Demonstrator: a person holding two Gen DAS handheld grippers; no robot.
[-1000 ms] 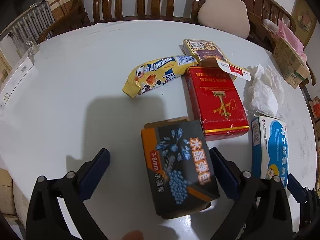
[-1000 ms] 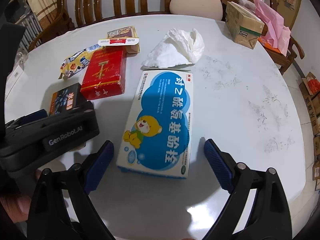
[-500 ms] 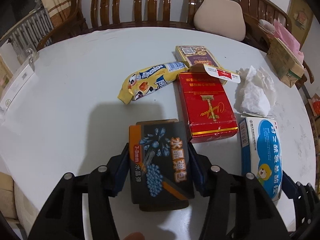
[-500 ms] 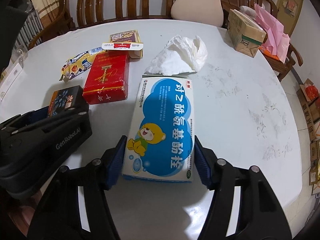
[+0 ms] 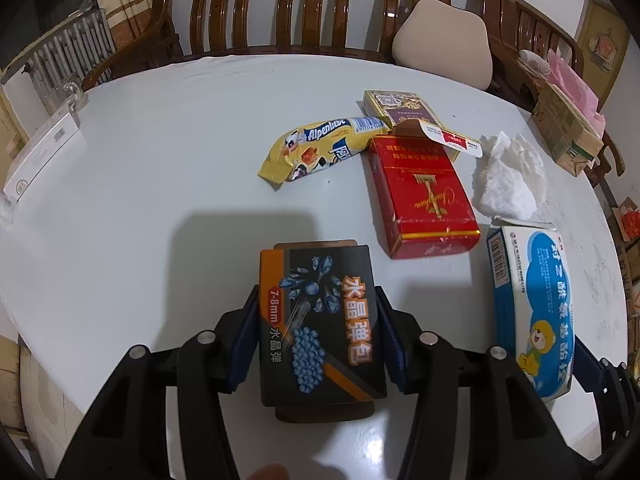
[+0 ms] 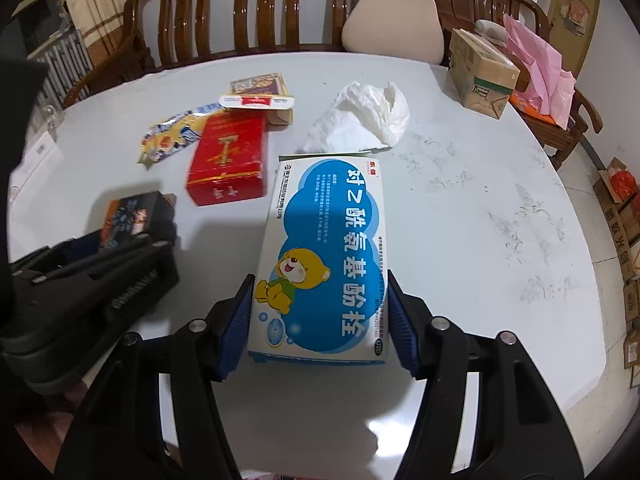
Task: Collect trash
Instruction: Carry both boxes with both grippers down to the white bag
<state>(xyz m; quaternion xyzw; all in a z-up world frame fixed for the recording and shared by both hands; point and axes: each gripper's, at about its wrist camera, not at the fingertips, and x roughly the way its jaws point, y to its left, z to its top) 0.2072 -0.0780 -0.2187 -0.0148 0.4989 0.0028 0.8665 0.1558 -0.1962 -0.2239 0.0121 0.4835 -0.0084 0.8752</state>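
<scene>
Altogether four boxes — left tongs [image 5: 316, 332] clamping black box [image 5: 320, 320], right tongs [image 6: 320, 320] clamping blue box [image 6: 324, 256].

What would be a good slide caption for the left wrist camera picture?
Left gripper shut on a black box, with a red carton, candy wrapper and crumpled tissue on the white table.

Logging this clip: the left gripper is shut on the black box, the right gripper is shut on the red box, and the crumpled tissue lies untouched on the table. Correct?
Not quite. The right gripper is shut on the blue and white box, not the red box, as the right wrist view shows. The left gripper is shut on the black box, and the crumpled tissue lies untouched on the table.
</scene>
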